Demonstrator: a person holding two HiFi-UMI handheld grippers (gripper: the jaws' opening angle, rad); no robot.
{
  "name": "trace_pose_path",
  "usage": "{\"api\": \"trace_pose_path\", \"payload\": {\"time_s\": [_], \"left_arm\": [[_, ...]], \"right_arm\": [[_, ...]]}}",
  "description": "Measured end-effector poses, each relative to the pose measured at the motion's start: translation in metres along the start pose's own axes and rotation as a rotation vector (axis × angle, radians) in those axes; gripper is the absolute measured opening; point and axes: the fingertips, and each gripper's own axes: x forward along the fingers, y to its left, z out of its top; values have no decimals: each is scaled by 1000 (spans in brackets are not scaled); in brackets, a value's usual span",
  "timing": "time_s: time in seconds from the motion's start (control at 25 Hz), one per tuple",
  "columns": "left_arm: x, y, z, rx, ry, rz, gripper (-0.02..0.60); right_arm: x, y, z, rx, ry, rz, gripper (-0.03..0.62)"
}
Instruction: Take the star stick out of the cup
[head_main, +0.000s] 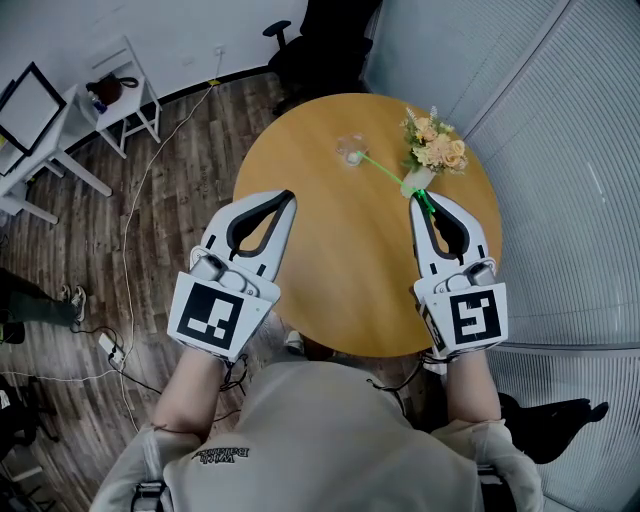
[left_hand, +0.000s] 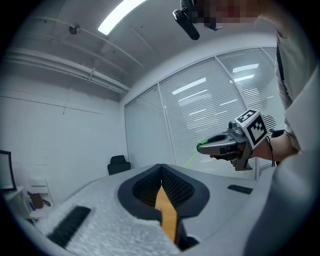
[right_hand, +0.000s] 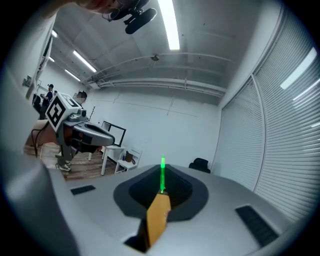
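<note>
One round wooden surface (head_main: 330, 290) carries everything. The cup sits toward its far side and serves as the reference.

Left gripper (head_main: 288, 197): well off to the near-left of the cup. Fingers are clenched on nothing; the left gripper view shows them meeting with only room beyond. Judged to be parked clear of the work, since it is not steadying the cup.

Right gripper (head_main: 421, 200): near-right of the cup, and the left gripper view shows it raised in mid-air. Fingers are clamped on the green shaft of the star stick at its near end. In the right gripper view the shaft pokes straight out past the tips.

Flower bouquet (head_main: 435, 143): right of the cup, just beside the stick's line, not involved.

Clear glass cup (head_main: 349, 147): small, looks upright, too small to be sure.

Star stick (head_main: 385, 172): a slanted line from the right gripper's fingers to the cup, with its pale head at the cup's near side. Cannot tell whether the head is inside or just clear of the rim. The tail-end grip is probably because that end stood out of the cup. The slant suggests a draw up and back toward the person. Unsteadied, the light glass could tip if the head catches the rim.
</note>
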Motion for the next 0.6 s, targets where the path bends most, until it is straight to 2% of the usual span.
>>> {"api": "trace_pose_path", "payload": {"time_s": [0.6], "left_arm": [[8, 2, -1, -6, 5, -1, 23]], "right_arm": [[3, -3, -1, 22, 5, 9, 38]]}}
